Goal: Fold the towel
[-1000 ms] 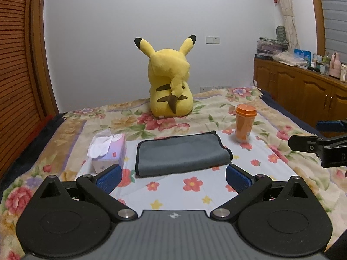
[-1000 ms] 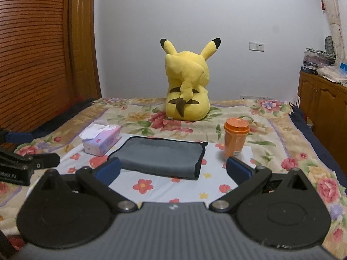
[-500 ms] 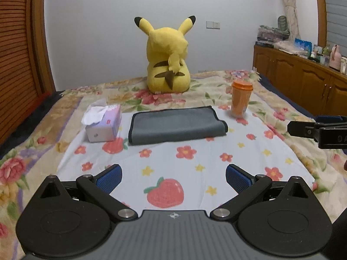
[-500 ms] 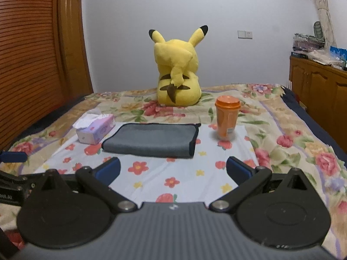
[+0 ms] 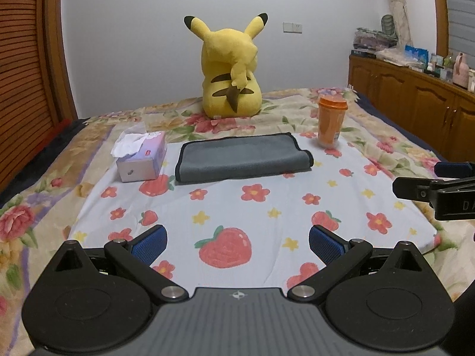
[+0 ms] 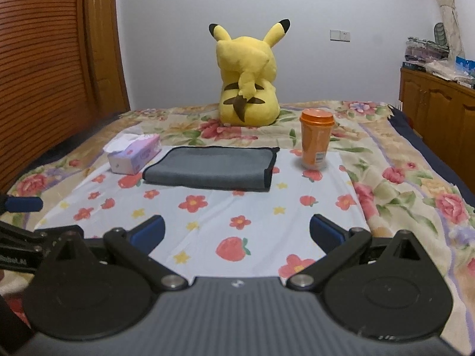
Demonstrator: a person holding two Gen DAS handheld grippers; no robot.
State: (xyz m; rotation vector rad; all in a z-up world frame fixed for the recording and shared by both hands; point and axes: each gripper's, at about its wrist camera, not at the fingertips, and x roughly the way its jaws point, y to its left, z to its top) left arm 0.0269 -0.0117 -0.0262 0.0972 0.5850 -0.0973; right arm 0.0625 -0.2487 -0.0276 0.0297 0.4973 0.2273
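Observation:
A grey towel with black edging (image 5: 242, 157) lies folded flat on the white flower-print cloth (image 5: 237, 207) on the bed; it also shows in the right wrist view (image 6: 212, 167). My left gripper (image 5: 237, 244) is open and empty, well short of the towel. My right gripper (image 6: 237, 233) is open and empty, also short of the towel. The right gripper shows at the right edge of the left wrist view (image 5: 439, 188). The left gripper shows at the left edge of the right wrist view (image 6: 17, 222).
A tissue box (image 5: 142, 157) sits left of the towel and an orange lidded cup (image 5: 332, 124) right of it. A yellow Pikachu plush (image 5: 231, 68) sits behind. Wooden cabinets (image 5: 415, 98) line the right wall and a wooden door (image 6: 44, 59) the left.
Both grippers have pulled back and away from the towel, so it looks farther off. The towel has not moved. Both grippers stay open.

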